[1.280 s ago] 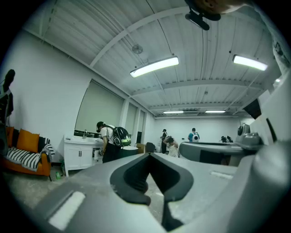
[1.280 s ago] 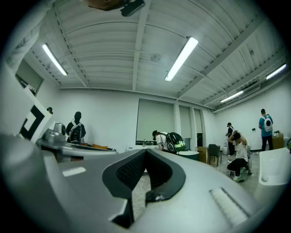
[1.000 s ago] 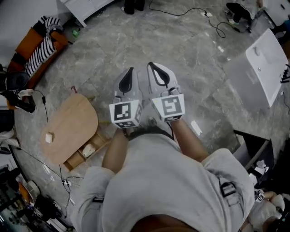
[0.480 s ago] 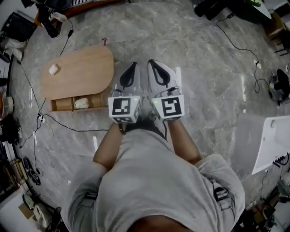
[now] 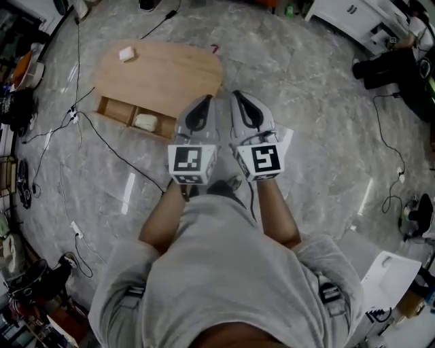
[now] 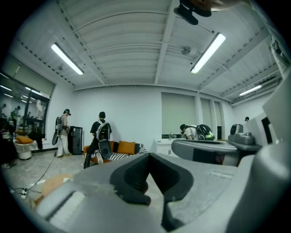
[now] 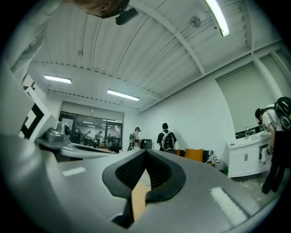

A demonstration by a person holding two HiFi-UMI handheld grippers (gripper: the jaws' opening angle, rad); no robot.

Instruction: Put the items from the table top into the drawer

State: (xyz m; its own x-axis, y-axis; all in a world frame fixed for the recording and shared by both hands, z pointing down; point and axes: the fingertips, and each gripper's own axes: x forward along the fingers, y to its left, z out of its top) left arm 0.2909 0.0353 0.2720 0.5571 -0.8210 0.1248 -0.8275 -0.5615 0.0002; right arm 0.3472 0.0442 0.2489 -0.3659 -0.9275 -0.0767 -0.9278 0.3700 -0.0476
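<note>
A low oval wooden table stands on the floor at the upper left of the head view. A small white item lies on its top near the far end. The table's drawer is pulled open on the near side, with a pale item in one compartment. I hold both grippers side by side, level, in front of my body. The left gripper and the right gripper are shut and empty, their tips just short of the table's near end. The left gripper and the right gripper also show closed jaws in their own views.
Black cables trail over the grey marble floor left of the drawer. White cabinets and dark gear stand at the upper right. People stand by an orange sofa at the far wall.
The view has swung round: the table has gone from the lower left to the upper left, nearer the gripper tips. Both grippers stay together and shut.
</note>
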